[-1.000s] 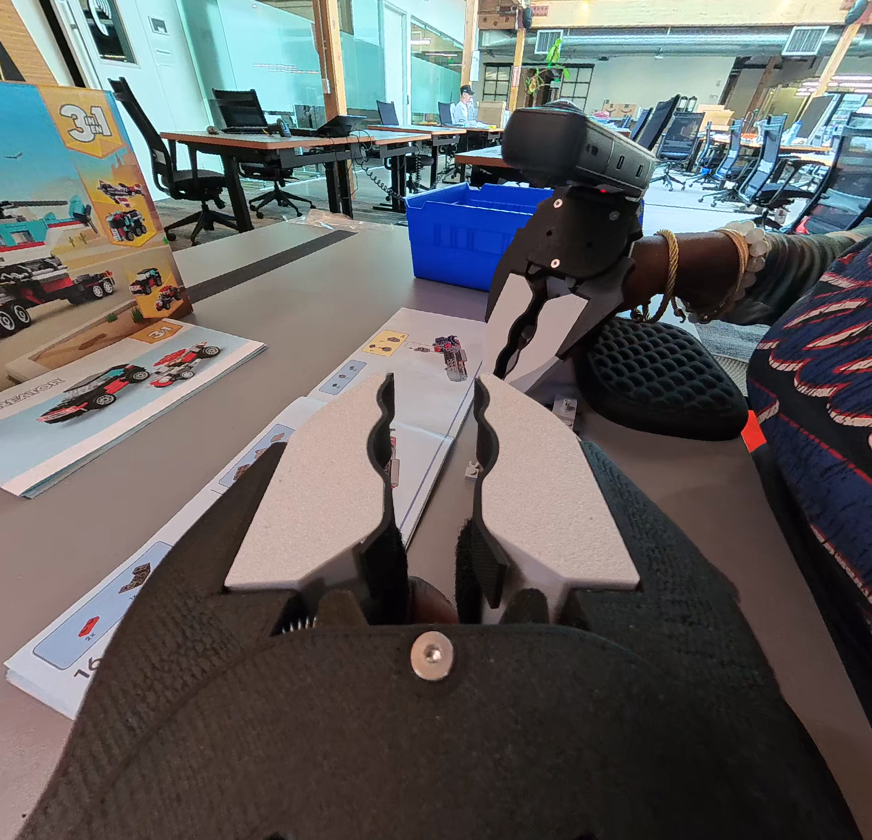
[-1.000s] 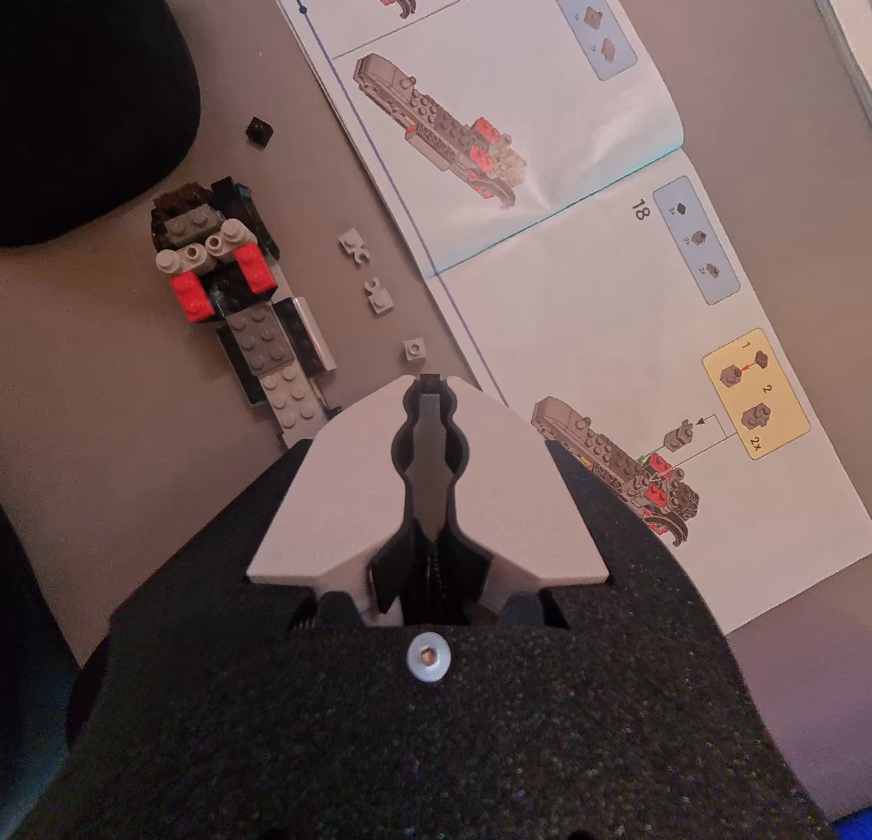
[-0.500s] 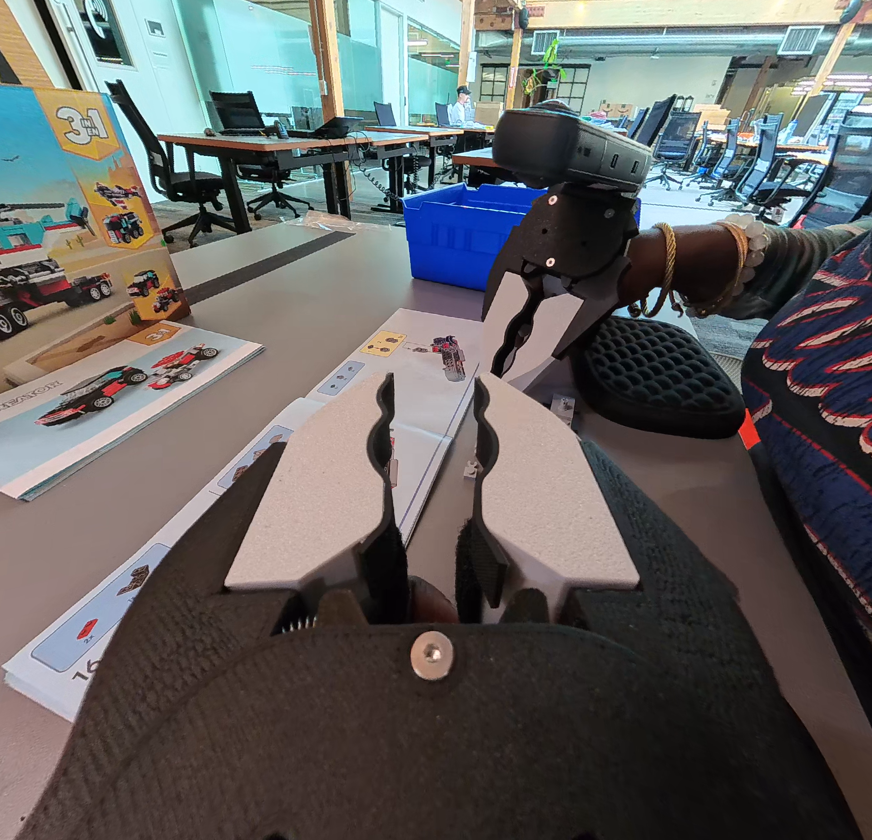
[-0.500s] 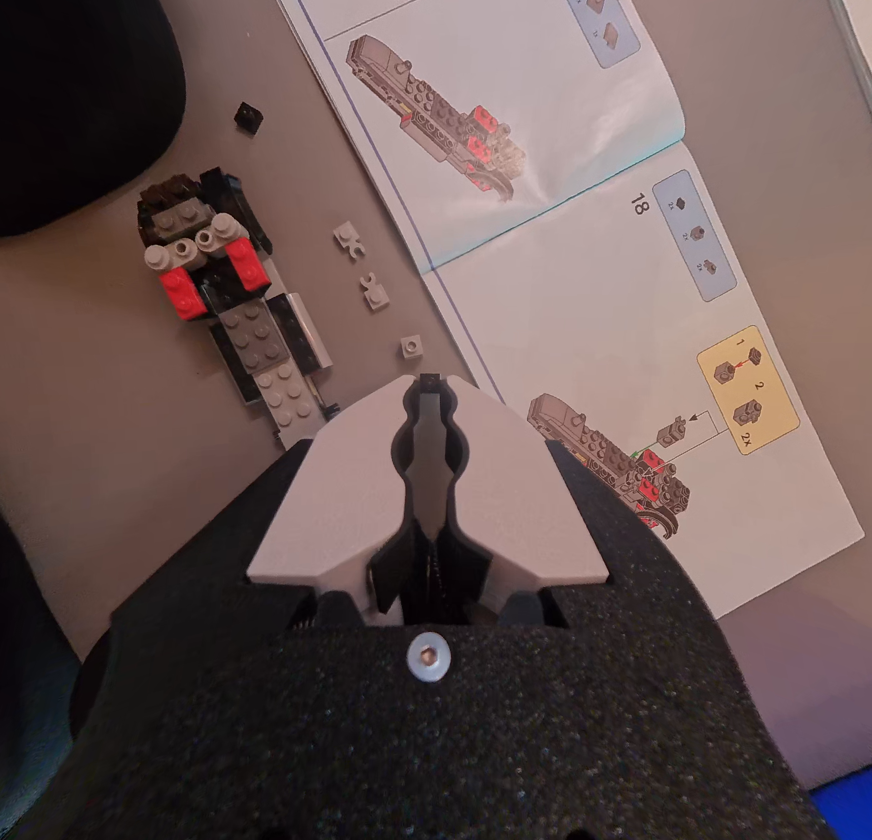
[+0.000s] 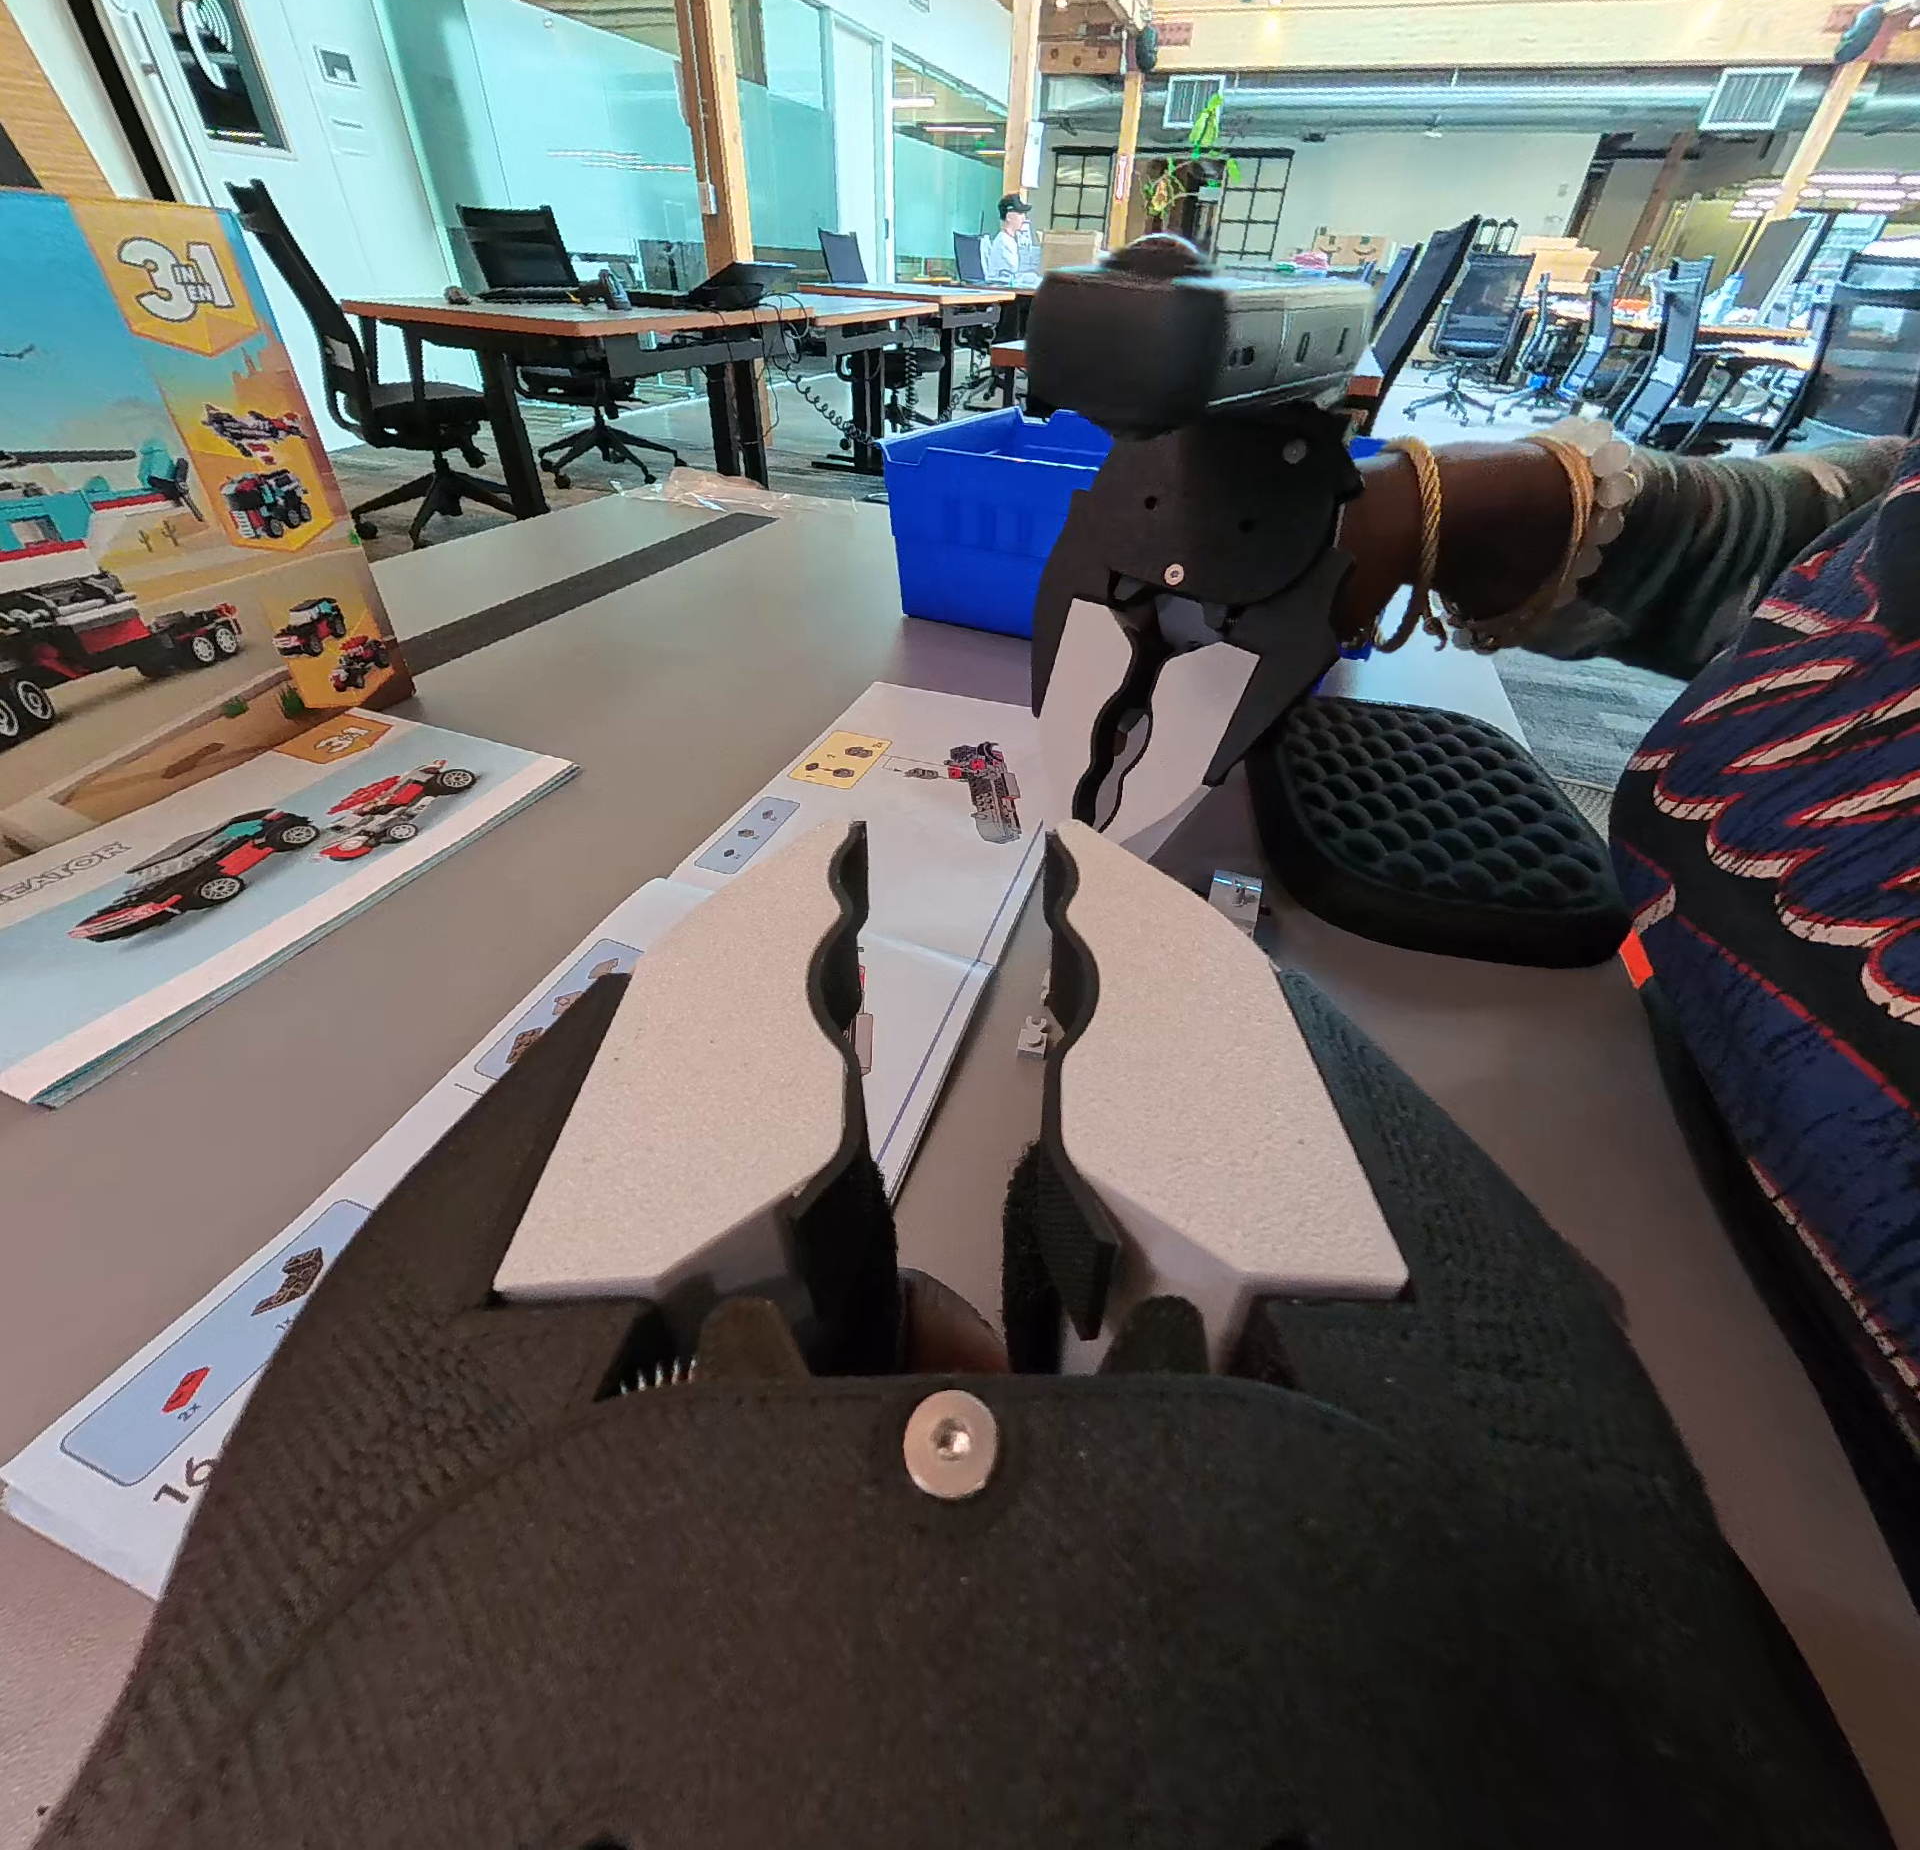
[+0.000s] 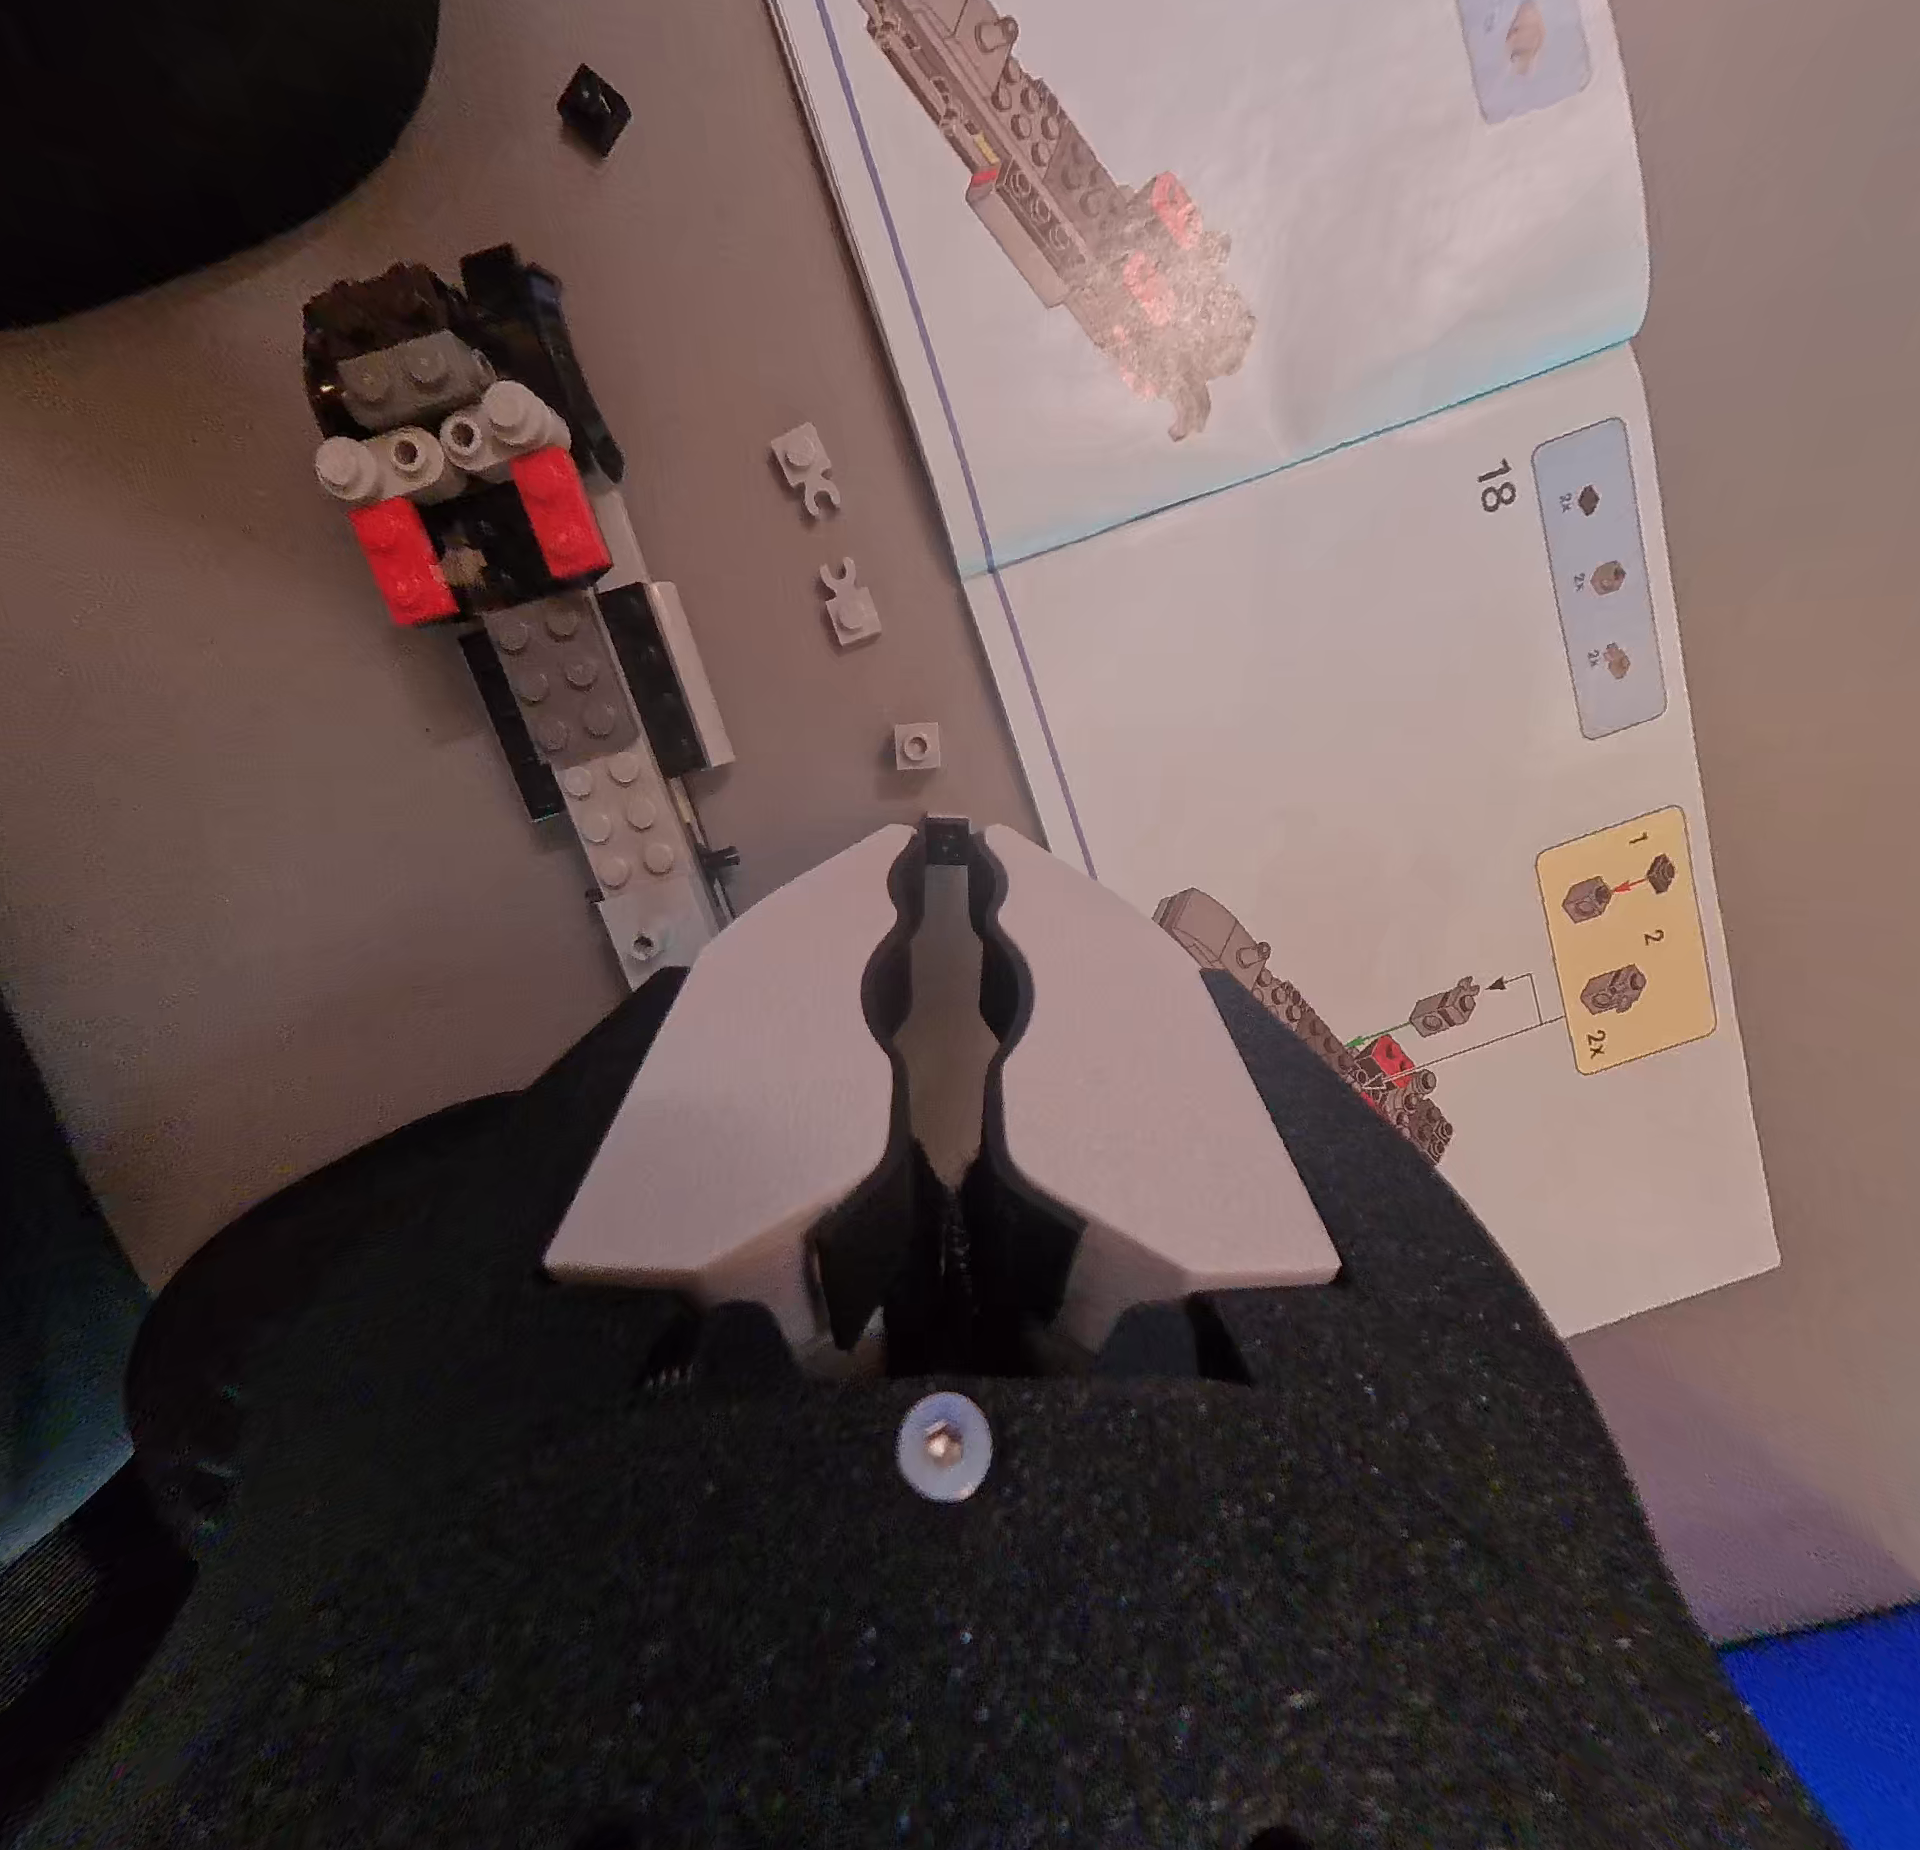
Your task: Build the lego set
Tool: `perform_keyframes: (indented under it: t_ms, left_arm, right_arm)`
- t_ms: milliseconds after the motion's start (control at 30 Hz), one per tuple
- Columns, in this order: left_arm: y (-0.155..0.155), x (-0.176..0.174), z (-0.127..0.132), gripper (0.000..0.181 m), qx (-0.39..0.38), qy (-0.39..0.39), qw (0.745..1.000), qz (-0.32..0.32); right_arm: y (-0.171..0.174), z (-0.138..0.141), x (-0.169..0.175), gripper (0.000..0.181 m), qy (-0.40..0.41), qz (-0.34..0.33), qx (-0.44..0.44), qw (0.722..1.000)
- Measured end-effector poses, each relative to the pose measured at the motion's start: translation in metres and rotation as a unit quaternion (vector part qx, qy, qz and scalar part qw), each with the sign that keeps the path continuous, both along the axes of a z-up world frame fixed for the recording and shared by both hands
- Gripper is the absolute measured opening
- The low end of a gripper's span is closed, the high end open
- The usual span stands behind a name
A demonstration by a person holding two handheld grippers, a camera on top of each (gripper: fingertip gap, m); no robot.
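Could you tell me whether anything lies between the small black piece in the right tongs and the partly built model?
Nothing visible does: the right tongs grip the small black piece, and only bare table separates it from the model.

Blue plastic bin (image 5: 966, 522) on grey desk (image 5: 644, 657). Black honeycomb-textured cushion (image 5: 1434, 824) just right of bin, nearer the camera. Behind bin: wooden-topped office desks (image 5: 582, 320), black office chairs (image 5: 353, 387), glass partition walls (image 5: 582, 138), seated person (image 5: 1008, 242) far back.
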State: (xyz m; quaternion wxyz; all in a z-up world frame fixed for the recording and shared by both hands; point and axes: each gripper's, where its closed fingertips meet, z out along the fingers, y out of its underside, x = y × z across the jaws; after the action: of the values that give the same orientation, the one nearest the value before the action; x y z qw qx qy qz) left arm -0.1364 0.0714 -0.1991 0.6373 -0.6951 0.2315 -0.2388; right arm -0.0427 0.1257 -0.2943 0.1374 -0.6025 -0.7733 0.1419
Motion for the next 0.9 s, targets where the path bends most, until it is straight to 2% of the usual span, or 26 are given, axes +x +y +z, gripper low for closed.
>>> perform_keyframes:
  t_ms: [500,767,900]
  left_arm:
    - [-0.001,-0.009,0.008,0.032,0.021,-0.033,0.999,0.016]
    - [-0.004,-0.013,0.012,0.032,0.04,-0.037,0.998,0.022]
    - [-0.003,-0.012,0.011,0.032,0.04,-0.033,0.998,0.021]
  right_arm:
    - [0.001,-0.002,0.001,0.008,-0.154,0.002,0.06,0.986]
    - [0.0,-0.004,-0.001,0.008,-0.184,0.014,0.078,0.98]
    - [0.0,-0.004,-0.002,0.008,-0.156,0.017,0.077,0.985]
